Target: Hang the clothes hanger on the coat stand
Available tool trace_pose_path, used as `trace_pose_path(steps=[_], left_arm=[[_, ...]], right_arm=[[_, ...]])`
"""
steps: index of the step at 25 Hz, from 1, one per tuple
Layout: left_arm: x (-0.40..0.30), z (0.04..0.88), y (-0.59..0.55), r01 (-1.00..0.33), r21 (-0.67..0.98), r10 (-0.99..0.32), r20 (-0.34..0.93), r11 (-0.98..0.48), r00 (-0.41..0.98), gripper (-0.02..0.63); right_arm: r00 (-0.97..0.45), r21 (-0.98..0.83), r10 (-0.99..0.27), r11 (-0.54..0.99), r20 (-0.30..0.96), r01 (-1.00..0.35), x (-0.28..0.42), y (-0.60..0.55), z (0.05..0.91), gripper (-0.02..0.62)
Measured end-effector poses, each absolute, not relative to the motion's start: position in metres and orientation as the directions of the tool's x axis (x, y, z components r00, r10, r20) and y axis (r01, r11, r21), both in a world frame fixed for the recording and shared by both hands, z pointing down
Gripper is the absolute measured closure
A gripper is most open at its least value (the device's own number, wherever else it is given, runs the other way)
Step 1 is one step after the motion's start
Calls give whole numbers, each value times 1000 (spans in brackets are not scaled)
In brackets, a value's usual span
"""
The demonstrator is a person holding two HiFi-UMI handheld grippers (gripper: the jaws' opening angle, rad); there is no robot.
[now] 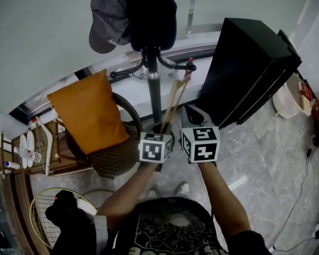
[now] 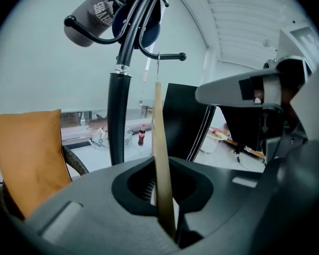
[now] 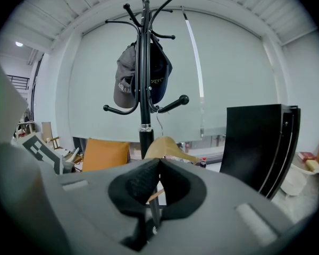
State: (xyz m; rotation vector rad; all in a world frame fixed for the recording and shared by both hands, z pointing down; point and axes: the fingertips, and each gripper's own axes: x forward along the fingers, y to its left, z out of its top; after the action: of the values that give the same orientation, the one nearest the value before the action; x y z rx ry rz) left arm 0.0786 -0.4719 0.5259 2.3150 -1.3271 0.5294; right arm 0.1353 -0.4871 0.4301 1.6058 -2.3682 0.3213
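Observation:
The black coat stand [image 1: 154,89] [image 2: 117,110] [image 3: 144,89] rises straight ahead of me. My left gripper [image 1: 162,128] [image 2: 162,166] is shut on one end of a wooden clothes hanger [image 1: 173,102] [image 2: 159,132], which points up toward the stand. The hanger's wire hook [image 2: 158,65] sits right at a lower curved arm [image 2: 170,56] of the stand; I cannot tell whether it rests on it. Just to the right, my right gripper [image 1: 194,116] [image 3: 158,162] has its jaws together with nothing between them. Beyond its tips it sees the hanger [image 3: 173,149] broadside.
A grey cap [image 1: 107,20] and a dark cap [image 1: 150,12] hang at the stand's top. An orange cushion [image 1: 90,116] leans on a wicker chair at the left. A tall black cabinet [image 1: 250,68] stands to the right. A cola bottle [image 2: 141,136] sits on the sill behind.

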Motion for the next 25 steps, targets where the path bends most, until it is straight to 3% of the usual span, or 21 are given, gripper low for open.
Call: trace_pose_path(steps=[21, 25], left_arm=[[67, 529, -475, -868, 119, -715, 520, -482, 468, 574], [62, 528, -474, -875, 104, -729, 511, -473, 455, 549]], right_arm=[[-333, -42, -878, 340, 344, -939, 128, -480, 435, 595], [-329, -42, -879, 336, 345, -941, 126, -478, 436, 595]])
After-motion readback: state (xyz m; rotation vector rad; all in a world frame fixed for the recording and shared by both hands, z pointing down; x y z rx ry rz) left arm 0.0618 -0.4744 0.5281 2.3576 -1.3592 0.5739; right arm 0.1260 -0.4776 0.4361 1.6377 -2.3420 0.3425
